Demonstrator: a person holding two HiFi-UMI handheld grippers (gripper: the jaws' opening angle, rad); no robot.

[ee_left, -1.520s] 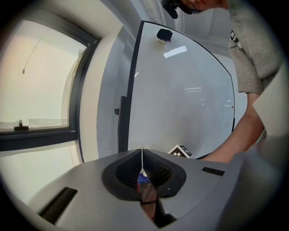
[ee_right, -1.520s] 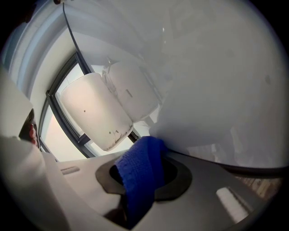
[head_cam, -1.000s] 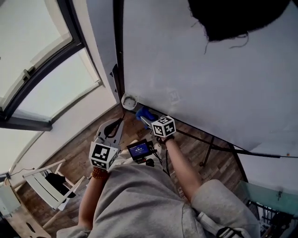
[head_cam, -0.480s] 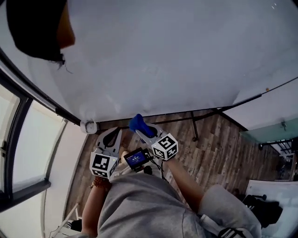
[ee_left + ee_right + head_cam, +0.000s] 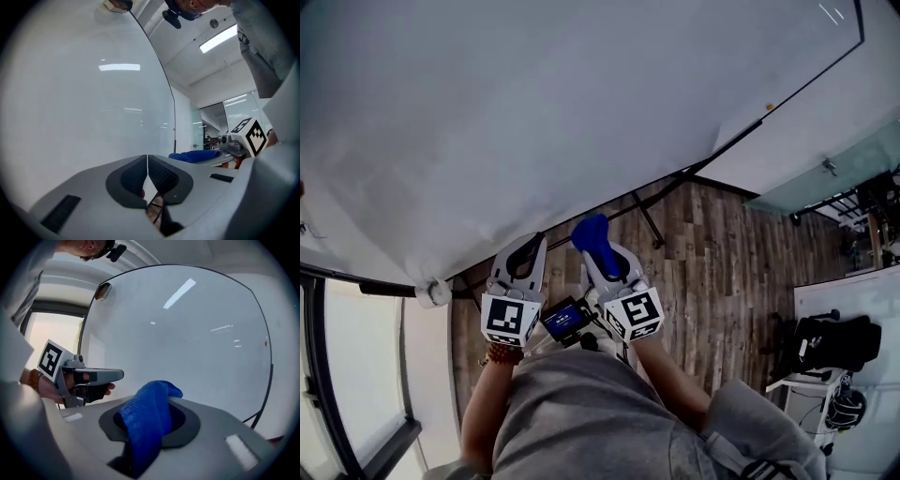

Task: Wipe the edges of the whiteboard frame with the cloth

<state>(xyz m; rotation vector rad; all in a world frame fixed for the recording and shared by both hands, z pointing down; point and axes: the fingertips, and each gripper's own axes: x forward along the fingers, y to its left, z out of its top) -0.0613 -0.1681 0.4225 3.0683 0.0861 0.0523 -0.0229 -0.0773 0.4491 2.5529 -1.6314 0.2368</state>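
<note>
A: Step in hand?
B: Approach, I judge. Right tongs (image 5: 592, 246) clamp the blue cloth (image 5: 589, 232), held just below the whiteboard frame (image 5: 787, 97); contact not evident. Left tongs (image 5: 528, 246) pressed together, empty.
A: Next?
B: Probably press the cloth onto the frame's lower edge, then draw it along.

The cloth (image 5: 149, 420) is a blue, rough-woven fabric. The whiteboard (image 5: 93, 84) is smooth and glossy, showing bright reflections. The floor (image 5: 712, 272) is matt wood plank.
</note>
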